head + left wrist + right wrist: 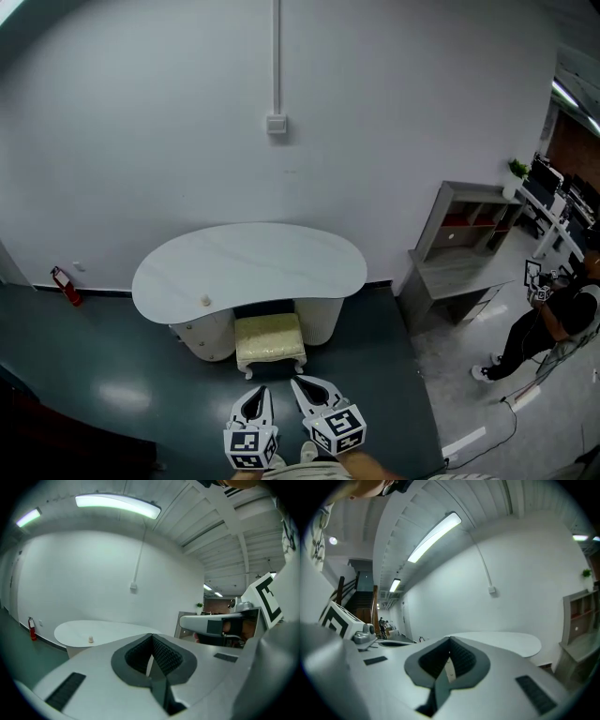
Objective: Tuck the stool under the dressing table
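A white kidney-shaped dressing table [249,267] stands against the white wall. A cream cushioned stool [270,341] sits partly under its front edge, between the two rounded drawer units. My left gripper [259,391] and right gripper [298,382] are side by side below the stool, apart from it, both shut and holding nothing. In the left gripper view the jaws are closed together and the table top [98,631] lies beyond them. The right gripper view shows the same table top [506,642] past its closed jaws.
A small white knob-like object [204,300] sits on the table top. A red fire extinguisher [66,285] leans at the wall on the left. A grey shelf unit and desk [459,248] stand to the right, and a person [553,323] stands further right.
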Tool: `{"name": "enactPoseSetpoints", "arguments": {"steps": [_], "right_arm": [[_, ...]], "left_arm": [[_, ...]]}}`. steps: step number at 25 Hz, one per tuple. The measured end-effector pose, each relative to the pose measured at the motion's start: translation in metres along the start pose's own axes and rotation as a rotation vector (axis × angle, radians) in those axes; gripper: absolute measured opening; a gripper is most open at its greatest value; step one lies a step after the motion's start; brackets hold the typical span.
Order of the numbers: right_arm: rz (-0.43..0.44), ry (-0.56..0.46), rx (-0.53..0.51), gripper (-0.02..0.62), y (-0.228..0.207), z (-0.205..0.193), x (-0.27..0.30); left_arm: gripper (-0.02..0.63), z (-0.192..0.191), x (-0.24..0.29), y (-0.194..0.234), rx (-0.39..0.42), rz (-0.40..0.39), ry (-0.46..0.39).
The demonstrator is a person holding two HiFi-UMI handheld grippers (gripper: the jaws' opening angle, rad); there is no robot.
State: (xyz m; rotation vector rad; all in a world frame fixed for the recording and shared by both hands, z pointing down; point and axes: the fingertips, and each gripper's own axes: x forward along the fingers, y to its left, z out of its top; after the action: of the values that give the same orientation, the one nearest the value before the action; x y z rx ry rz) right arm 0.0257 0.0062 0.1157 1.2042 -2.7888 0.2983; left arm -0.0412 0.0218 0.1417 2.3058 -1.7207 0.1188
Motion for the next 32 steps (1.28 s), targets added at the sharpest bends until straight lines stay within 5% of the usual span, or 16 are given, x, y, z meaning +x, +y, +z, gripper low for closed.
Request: {"name": "enactPoseSetpoints", "arguments": {"steps": [20,32], "right_arm": [[-0.035,-0.159,-0.078,0.014,0.001,0.101,-0.010],[-0.052,-0.210,-0.095,0.014,-0.004,0.114,-0.009]], "left_arm": [[0.006,0.107,-0.013,-0.012,0.070,-0.038,-0.166],[0.006,0.119,-0.008,-0.015,0.089,-0.056,-0.197]]}}
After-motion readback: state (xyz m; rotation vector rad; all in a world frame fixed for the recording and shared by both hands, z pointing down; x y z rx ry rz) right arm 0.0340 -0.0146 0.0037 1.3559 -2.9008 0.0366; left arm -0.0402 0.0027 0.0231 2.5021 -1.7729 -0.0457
